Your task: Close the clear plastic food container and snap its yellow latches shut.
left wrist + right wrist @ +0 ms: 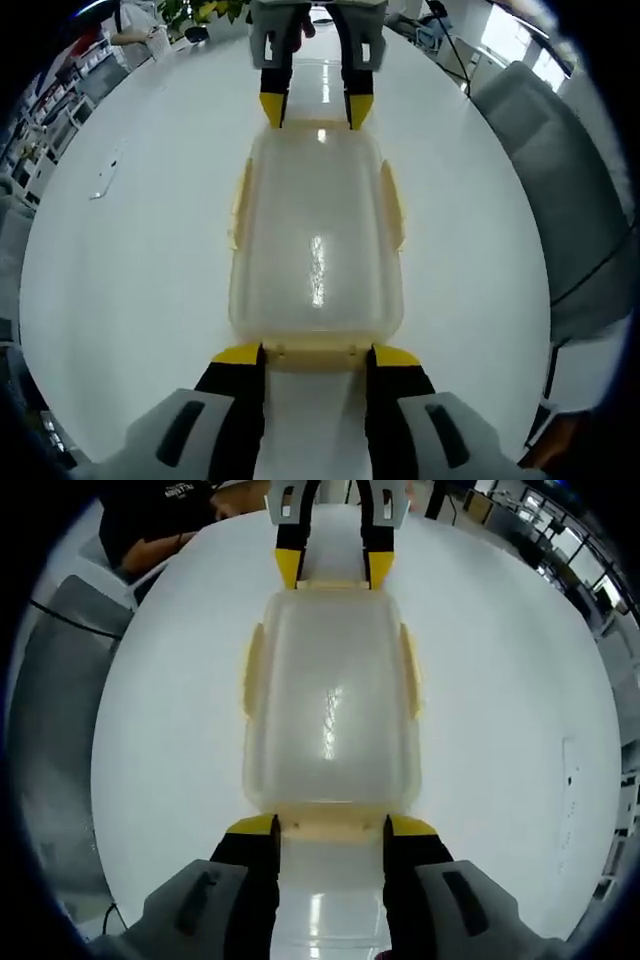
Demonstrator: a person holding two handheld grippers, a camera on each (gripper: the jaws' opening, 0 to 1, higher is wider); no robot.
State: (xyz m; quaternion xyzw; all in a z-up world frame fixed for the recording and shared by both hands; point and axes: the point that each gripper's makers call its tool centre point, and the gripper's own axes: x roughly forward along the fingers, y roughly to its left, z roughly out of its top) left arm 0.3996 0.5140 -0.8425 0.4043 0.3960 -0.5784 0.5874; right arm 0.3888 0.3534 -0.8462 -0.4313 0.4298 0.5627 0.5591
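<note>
The clear plastic food container (316, 240) (330, 710) lies lengthwise on the white table with its lid on top. Pale yellow latches (393, 205) (254, 670) run along its long sides, and another yellow latch (315, 352) (333, 825) sits at each short end. My left gripper (316, 357) (334, 570) stands open at one short end, its yellow tips flanking that end latch. At the opposite end my right gripper (333, 828) (316, 110) is open in the same way. Whether the latches are snapped down I cannot tell.
The white table (130, 290) (500, 730) is wide and round. Grey chairs (560, 200) (60, 710) stand at its edge. A small flat object (105, 180) (570, 770) lies on the table off to one side. A person in black (160, 520) sits at the far rim.
</note>
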